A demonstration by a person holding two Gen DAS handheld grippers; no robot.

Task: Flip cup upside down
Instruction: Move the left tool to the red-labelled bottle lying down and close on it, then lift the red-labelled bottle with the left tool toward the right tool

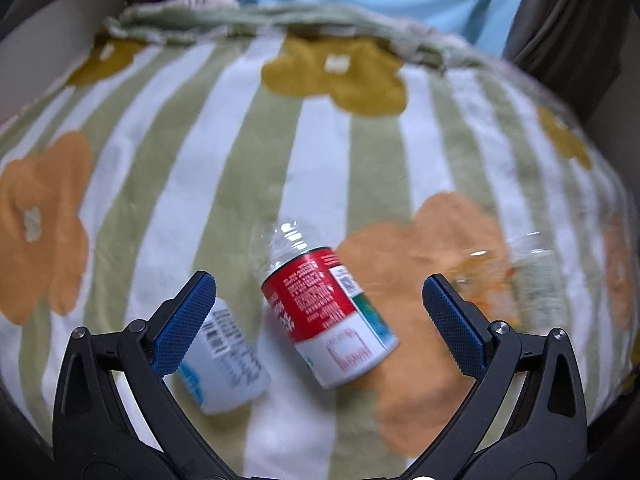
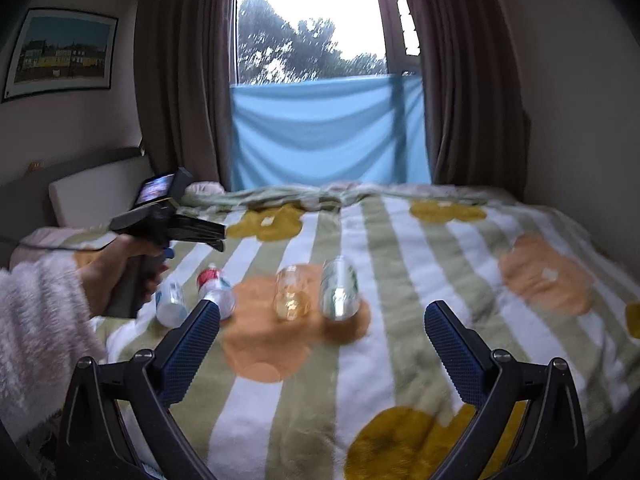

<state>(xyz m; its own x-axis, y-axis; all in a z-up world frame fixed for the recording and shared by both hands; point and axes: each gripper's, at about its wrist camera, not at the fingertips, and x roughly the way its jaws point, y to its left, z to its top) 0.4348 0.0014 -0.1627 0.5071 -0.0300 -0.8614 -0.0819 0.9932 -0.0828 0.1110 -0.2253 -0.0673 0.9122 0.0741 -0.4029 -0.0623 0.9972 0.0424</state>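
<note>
The left gripper (image 1: 319,292) is spread wide and holds nothing, its blue-padded fingers (image 1: 182,322) hanging above a bed covered by a striped blanket (image 1: 168,152) with orange and mustard flowers. Just past the left finger a white-labelled bottle (image 1: 224,364) lies on its side, partly hidden by that finger. Between the fingers, a red-and-white-labelled plastic bottle (image 1: 328,316) lies tilted, its clear neck pointing away. To the right, beyond the right finger, a clear cup (image 1: 532,276) shows only as a blurred shape on the blanket; its pose cannot be told from this view.

The right gripper (image 2: 322,312) is also wide open and empty, held over the near part of the bed. In its view four things lie in a row on the blanket: the white-labelled bottle (image 2: 171,304), the red-capped bottle (image 2: 216,288), a clear cup (image 2: 292,292) on an orange flower, and just beside it a taller clear cup (image 2: 340,288). Both cups look to be lying on their sides, though blur makes that uncertain. At the left, a hand (image 2: 116,276) in a fuzzy white sleeve (image 2: 36,328) holds the other gripper's handle above the bottles. Farther off hang a light blue cloth (image 2: 328,132), brown curtains (image 2: 472,80) and a framed picture (image 2: 60,52).
</note>
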